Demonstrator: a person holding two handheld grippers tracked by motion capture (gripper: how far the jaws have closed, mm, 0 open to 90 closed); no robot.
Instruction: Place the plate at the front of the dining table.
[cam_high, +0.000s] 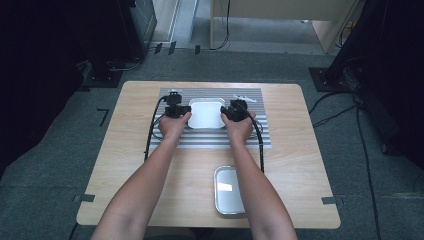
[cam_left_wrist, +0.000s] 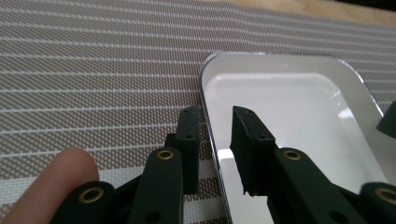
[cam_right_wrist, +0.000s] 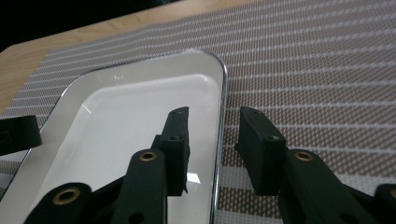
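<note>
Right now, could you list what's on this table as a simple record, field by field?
surface: wooden table with a striped mat
held item: white tray on the mat
left gripper: open, jaws astride the tray's rim
right gripper: open, jaws astride the opposite rim
other item: metal tray near the table's front edge, on bare wood

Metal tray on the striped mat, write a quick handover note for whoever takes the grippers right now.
Left gripper: open, jaws straddling the left rim of the metal tray, one inside, one outside, not yet closed.
Right gripper: open, straddling the opposite rim the same way.
The tray lies flat on the striped mat, apparently empty. A second tray sits on the bare wood near the front edge of the table.
Done: both grippers lined up on the rims.
Left: probably close both, then lift evenly.
</note>
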